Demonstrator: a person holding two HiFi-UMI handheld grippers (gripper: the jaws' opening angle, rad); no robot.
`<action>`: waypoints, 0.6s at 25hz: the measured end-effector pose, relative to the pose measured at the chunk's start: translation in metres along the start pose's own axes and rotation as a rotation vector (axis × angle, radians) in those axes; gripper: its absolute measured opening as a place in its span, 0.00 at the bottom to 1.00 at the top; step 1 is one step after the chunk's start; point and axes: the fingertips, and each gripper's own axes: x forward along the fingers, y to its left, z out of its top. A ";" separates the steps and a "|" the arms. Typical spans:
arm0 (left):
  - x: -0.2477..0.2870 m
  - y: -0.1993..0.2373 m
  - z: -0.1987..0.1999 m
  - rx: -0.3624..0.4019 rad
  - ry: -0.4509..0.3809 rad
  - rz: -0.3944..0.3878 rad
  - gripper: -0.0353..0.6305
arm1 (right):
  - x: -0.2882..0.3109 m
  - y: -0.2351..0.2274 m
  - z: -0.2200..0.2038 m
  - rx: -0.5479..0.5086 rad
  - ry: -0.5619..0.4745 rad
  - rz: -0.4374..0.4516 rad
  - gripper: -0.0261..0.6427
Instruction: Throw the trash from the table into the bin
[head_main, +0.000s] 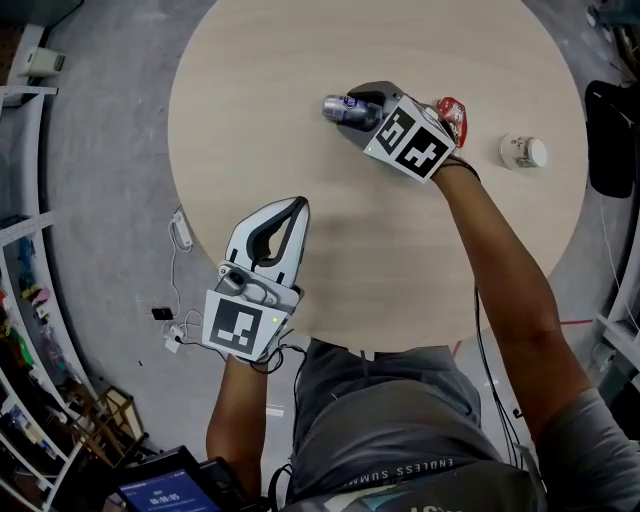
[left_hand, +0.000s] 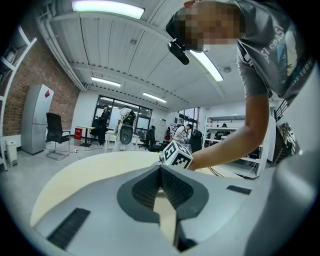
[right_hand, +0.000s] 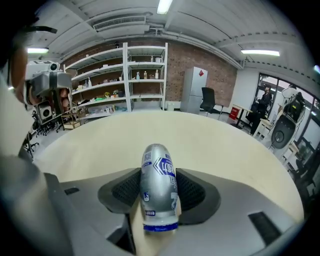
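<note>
A small silver bottle with blue print (head_main: 342, 108) lies on its side on the round beige table (head_main: 300, 50), far of centre. My right gripper (head_main: 354, 104) reaches down over it. In the right gripper view the bottle (right_hand: 159, 187) lies lengthwise between the two dark pads (right_hand: 124, 189), cap end toward the camera; the jaws stand open around it. A red wrapper (head_main: 453, 118) and a white tub on its side (head_main: 522, 152) lie to the right. My left gripper (head_main: 298, 206) hovers over the table's near edge, tips together, holding nothing. No bin is in view.
The table's near rim (head_main: 330, 335) is right in front of the person's body. Grey floor with cables and a power strip (head_main: 181, 230) lies to the left. Shelving (head_main: 20, 250) lines the far left. In the left gripper view the right gripper's marker cube (left_hand: 176, 154) shows ahead.
</note>
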 end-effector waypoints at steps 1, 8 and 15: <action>-0.001 0.001 0.001 0.006 -0.004 0.000 0.10 | -0.003 0.001 0.004 0.007 -0.016 -0.009 0.36; -0.004 0.009 0.009 0.060 -0.043 0.001 0.10 | -0.043 0.014 0.046 0.049 -0.185 -0.086 0.36; -0.005 0.030 0.021 0.134 -0.102 -0.014 0.10 | -0.081 0.038 0.085 0.101 -0.359 -0.127 0.36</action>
